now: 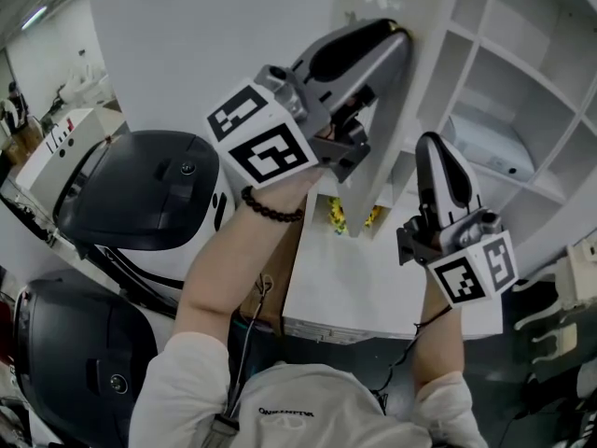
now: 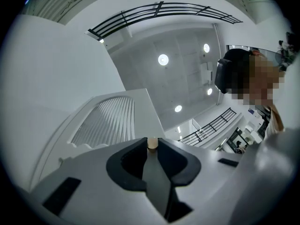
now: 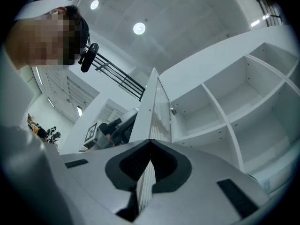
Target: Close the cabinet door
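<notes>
Your left gripper (image 1: 402, 35) clamps the small tan round knob (image 2: 152, 143) of the white slatted cabinet door (image 1: 215, 45), open left of the white shelves (image 1: 522, 91), likely to swing it shut; your right gripper (image 1: 432, 145), clenched empty, hovers beside its edge.

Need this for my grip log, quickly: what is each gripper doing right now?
Left gripper: closed on the door knob.
Right gripper: closed, holding nothing.

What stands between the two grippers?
The open cabinet door, edge-on in the right gripper view; the left gripper, beyond it, grips its knob.
</notes>
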